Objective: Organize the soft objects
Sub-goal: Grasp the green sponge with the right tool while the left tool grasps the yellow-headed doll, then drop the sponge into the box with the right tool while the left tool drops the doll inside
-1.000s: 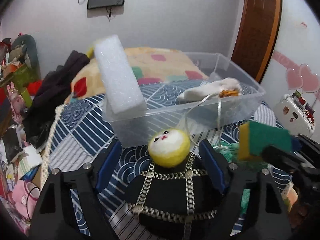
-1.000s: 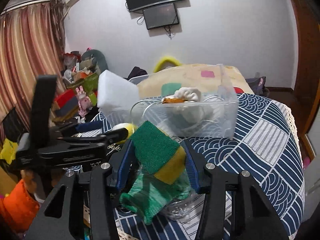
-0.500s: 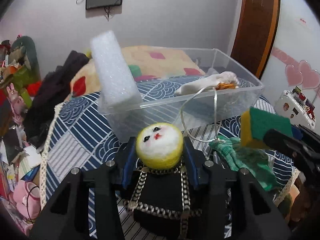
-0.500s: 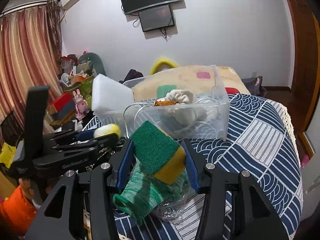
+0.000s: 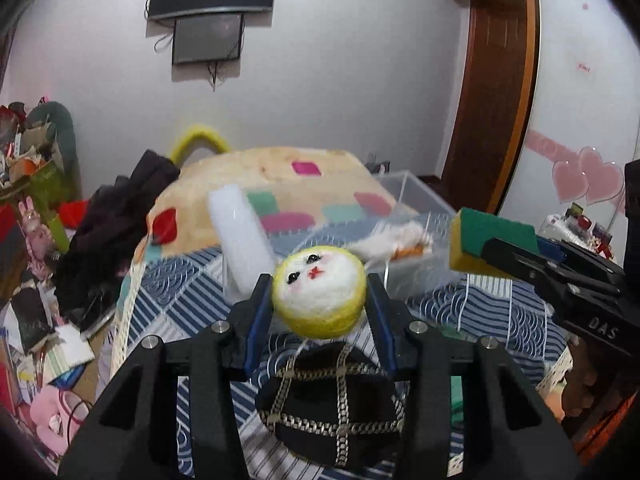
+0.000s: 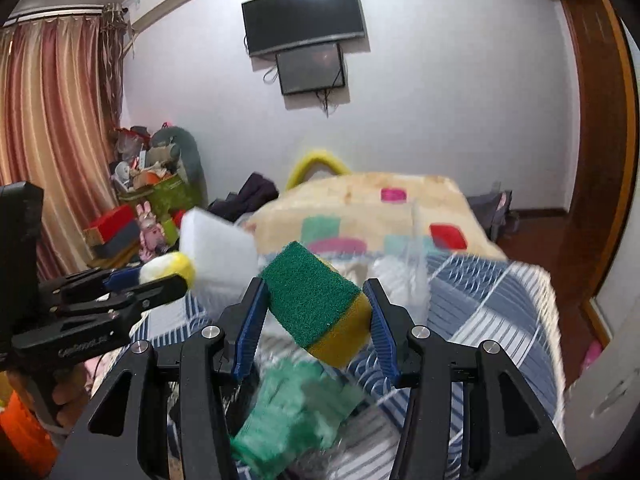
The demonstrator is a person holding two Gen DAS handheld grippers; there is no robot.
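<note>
My left gripper (image 5: 319,300) is shut on a yellow-and-white felt ball with a face (image 5: 319,293), held up above a black chained pouch (image 5: 336,404). It also shows in the right wrist view (image 6: 168,270). My right gripper (image 6: 316,304) is shut on a green-and-yellow sponge (image 6: 316,298), seen from the left wrist view too (image 5: 486,240). A clear plastic bin (image 5: 416,204) on the bed holds a white foam block (image 5: 240,240) leaning at its left end and a white plush toy (image 5: 394,240).
A green knitted cloth (image 6: 292,408) lies on the blue patterned bedspread (image 6: 492,312) under the right gripper. A patchwork pillow (image 5: 280,184) sits behind the bin. Clutter (image 5: 36,208) piles up left of the bed. A wooden door (image 5: 496,92) stands at the right.
My left gripper closed on the felt ball and lifted it off the black pouch. Both grippers rose and tilted up, the right one still holding the sponge.
</note>
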